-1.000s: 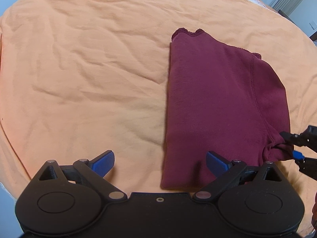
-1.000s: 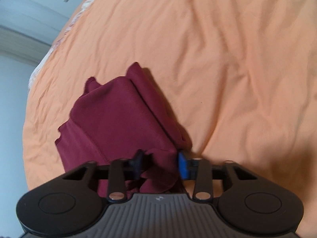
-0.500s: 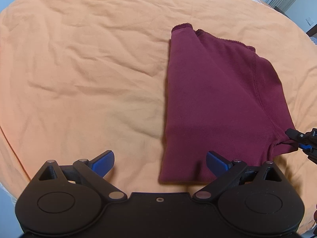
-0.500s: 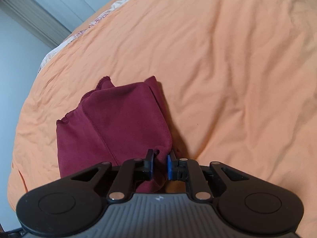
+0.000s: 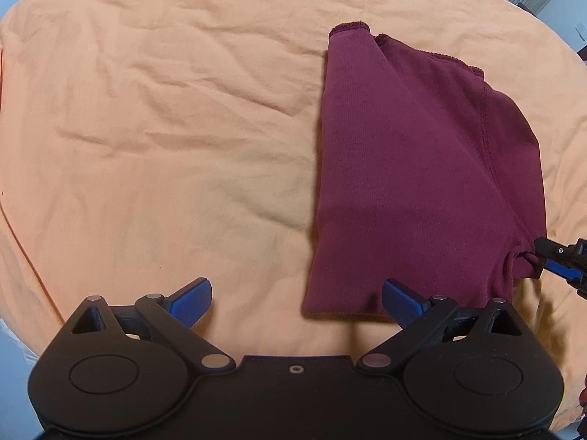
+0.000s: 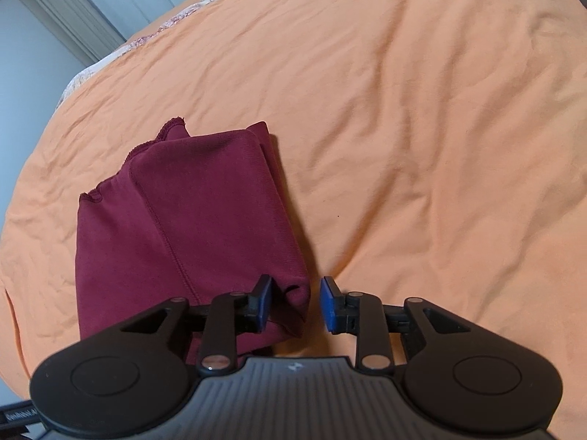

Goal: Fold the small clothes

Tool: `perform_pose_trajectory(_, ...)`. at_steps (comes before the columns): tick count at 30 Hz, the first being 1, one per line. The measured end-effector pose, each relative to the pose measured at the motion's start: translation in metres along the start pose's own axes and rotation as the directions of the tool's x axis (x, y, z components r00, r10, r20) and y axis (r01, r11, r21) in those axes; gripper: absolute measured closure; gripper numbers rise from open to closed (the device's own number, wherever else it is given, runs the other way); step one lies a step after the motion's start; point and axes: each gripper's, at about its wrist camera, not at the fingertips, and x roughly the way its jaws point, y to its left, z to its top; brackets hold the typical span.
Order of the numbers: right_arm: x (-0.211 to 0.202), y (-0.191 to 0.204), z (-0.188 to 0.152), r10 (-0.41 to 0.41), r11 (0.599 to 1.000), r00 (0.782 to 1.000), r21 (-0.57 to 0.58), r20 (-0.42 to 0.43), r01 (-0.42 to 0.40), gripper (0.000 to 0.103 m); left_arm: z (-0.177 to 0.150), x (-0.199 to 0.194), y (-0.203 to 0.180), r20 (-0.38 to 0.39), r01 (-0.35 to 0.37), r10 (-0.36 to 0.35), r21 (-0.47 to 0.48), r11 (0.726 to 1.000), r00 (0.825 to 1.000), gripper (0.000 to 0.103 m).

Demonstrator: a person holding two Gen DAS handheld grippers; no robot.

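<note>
A maroon garment lies folded into a tall rectangle on the orange bed sheet. My left gripper is open wide just in front of its near left corner, its right finger over the near hem, nothing held. In the right wrist view the same garment lies to the left. My right gripper is open, and the garment's near right corner sits loose between its blue pads. The right gripper also shows at the left wrist view's right edge, beside that bunched corner.
The wrinkled orange sheet covers the whole bed, with wide bare stretches left and right of the garment. White patterned bedding edges the far side. A curtain and pale wall stand beyond it.
My right gripper, shut on the garment's corner before, lowered it to the sheet and opened. The garment now lies flatter. The left gripper stayed open and barely moved.
</note>
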Motion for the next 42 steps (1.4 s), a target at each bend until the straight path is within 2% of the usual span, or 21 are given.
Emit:
perform_pose_trajectory(5,0.001,0.006,-0.004,-0.032,0.998,0.999,-0.058,-0.001,0.032,0.065,-0.001,-0.002,-0.002,0.010,0.002,-0.002,0.002,1.000,1.000,0.003)
perform_pose_trajectory(8,0.003,0.008,-0.006,-0.052,0.995,0.999,-0.087,-0.005,0.051,0.057,-0.001,-0.002,-0.003,0.009,0.002,-0.002,0.001,1.000,1.000,0.003)
perform_pose_trajectory(11,0.006,0.007,-0.007,-0.077,0.994,0.997,-0.076,-0.022,0.075,0.042,-0.002,-0.002,-0.004,0.007,0.002,-0.002,0.001,1.000,1.000,0.003)
perform_pose_trajectory(16,0.010,-0.005,-0.009,-0.109,0.994,0.992,-0.030,-0.069,0.107,0.008,-0.001,-0.001,-0.005,0.001,-0.008,0.008,0.003,1.000,1.000,0.003)
perform_pose_trajectory(18,0.011,-0.012,-0.013,-0.116,0.993,0.989,-0.017,-0.092,0.115,0.002,-0.002,-0.001,-0.004,-0.001,-0.015,0.015,0.004,1.000,1.000,0.002)
perform_pose_trajectory(24,0.017,-0.037,-0.033,-0.154,0.987,0.970,0.007,-0.186,0.158,0.000,-0.003,0.000,0.003,-0.012,-0.027,0.026,-0.022,0.999,1.000,0.002)
perform_pose_trajectory(30,0.006,-0.055,-0.030,-0.105,0.983,0.977,0.127,-0.187,0.130,0.000,0.000,-0.006,0.016,-0.010,-0.017,0.016,-0.093,0.996,1.000,0.002)
perform_pose_trajectory(38,-0.002,-0.062,-0.027,-0.119,0.973,0.982,0.180,-0.149,0.145,0.000,0.012,-0.010,0.038,0.008,-0.045,0.047,-0.185,0.982,0.999,0.001)
perform_pose_trajectory(42,-0.018,-0.055,-0.021,-0.103,0.981,0.994,0.162,-0.020,0.105,0.000,0.024,-0.008,0.039,0.023,-0.045,0.051,-0.187,0.981,0.998,0.001)
